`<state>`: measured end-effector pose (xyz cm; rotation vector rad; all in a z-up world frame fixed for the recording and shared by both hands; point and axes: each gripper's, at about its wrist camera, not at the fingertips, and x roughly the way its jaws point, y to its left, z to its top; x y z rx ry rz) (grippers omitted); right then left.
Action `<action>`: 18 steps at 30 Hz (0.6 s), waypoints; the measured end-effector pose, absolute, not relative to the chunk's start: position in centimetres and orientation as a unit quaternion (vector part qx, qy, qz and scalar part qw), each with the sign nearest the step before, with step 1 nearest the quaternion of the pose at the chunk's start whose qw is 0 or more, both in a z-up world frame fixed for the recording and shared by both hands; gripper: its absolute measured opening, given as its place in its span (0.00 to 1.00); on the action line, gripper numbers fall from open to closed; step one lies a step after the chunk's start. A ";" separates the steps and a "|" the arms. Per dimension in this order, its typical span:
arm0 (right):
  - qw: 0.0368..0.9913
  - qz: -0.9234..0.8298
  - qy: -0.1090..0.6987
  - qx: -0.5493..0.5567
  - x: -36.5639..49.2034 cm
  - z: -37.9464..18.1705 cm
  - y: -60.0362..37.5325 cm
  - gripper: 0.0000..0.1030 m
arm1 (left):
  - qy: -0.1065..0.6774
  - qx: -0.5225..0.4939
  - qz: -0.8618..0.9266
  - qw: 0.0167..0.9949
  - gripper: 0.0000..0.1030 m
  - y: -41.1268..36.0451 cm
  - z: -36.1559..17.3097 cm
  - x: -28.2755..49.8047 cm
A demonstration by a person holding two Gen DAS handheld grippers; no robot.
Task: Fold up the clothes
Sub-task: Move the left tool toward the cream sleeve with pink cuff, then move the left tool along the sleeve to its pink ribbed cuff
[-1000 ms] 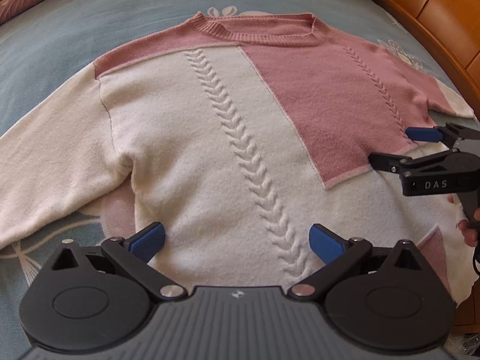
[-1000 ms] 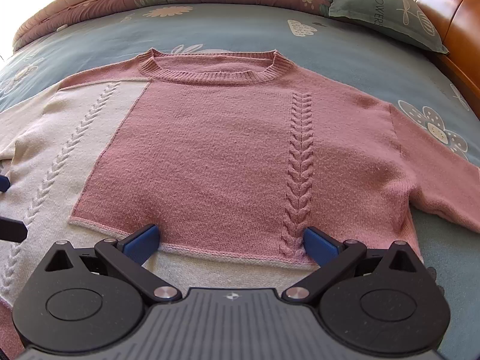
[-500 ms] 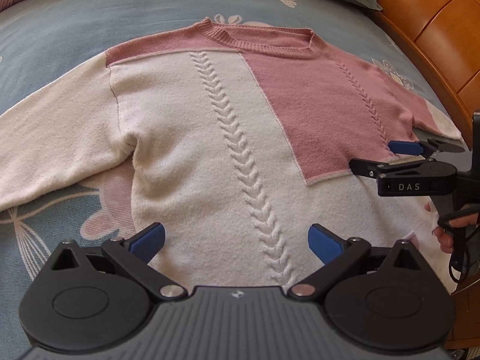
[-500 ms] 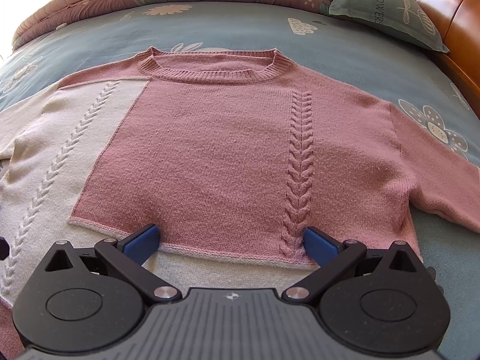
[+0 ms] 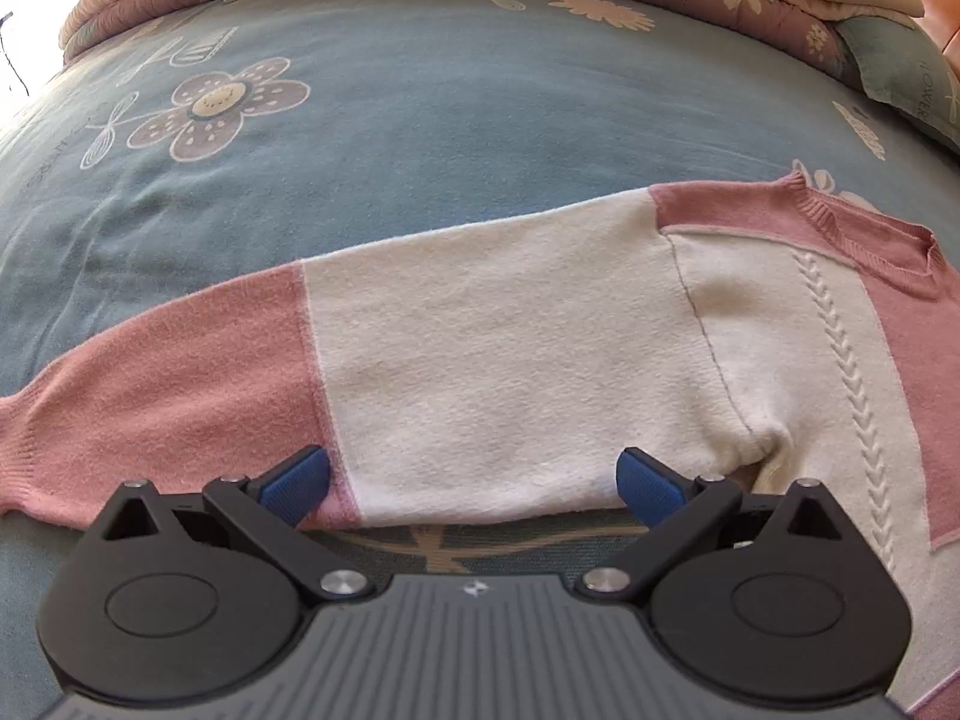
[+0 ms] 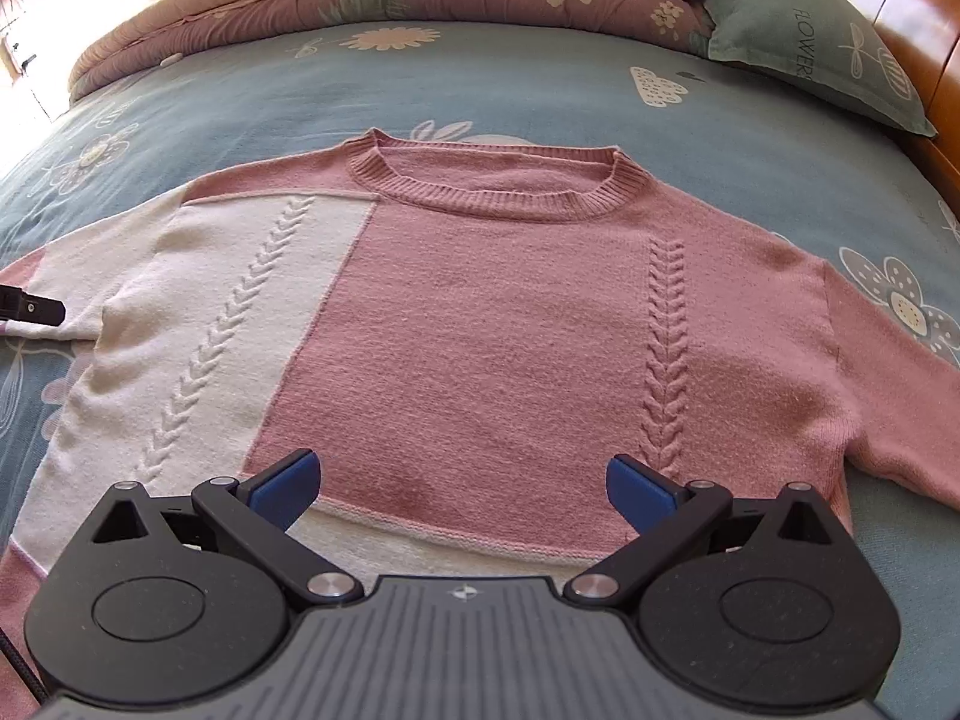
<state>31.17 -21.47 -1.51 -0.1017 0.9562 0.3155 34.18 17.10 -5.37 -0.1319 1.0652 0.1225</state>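
Through the left wrist camera, the pink-and-cream cable-knit sweater lies spread flat on the blue floral bedsheet, its cream sleeve with a pink cuff end stretched out sideways from the body. The left gripper hangs low at the sleeve's near edge, levelled along the bed, blue pads spread wide with nothing between them; one pad sits near the pink-cream seam, the other near the armpit. That placement suggests the sleeve is what it aims at, likely to bring it over the body, though this is only a reading of the pose. From the right wrist camera, the sweater is seen front-up, neckline away from the viewer, both sleeves out to the sides and no fold visible anywhere. The right gripper hovers over the lower hem area, also gaping wide and empty, pointed straight up the garment's middle. A black tip of the other tool shows at the left edge. A folded pink floral quilt and a blue-green pillow lie beyond.
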 end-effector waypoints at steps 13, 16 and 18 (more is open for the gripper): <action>0.850 0.196 0.486 -0.055 32.4 -2.4 -14.8 1.00 | 0.499 -0.108 -0.019 0.860 0.99 17.5 -5.1 34.2; 0.840 0.194 0.502 -0.069 32.2 -3.4 -13.6 1.00 | 0.490 -0.126 -0.020 0.862 0.99 18.3 -4.4 33.4; 0.833 0.193 0.512 -0.081 32.1 -4.0 -12.9 1.00 | 0.473 -0.133 -0.012 0.871 0.99 19.0 -3.4 33.0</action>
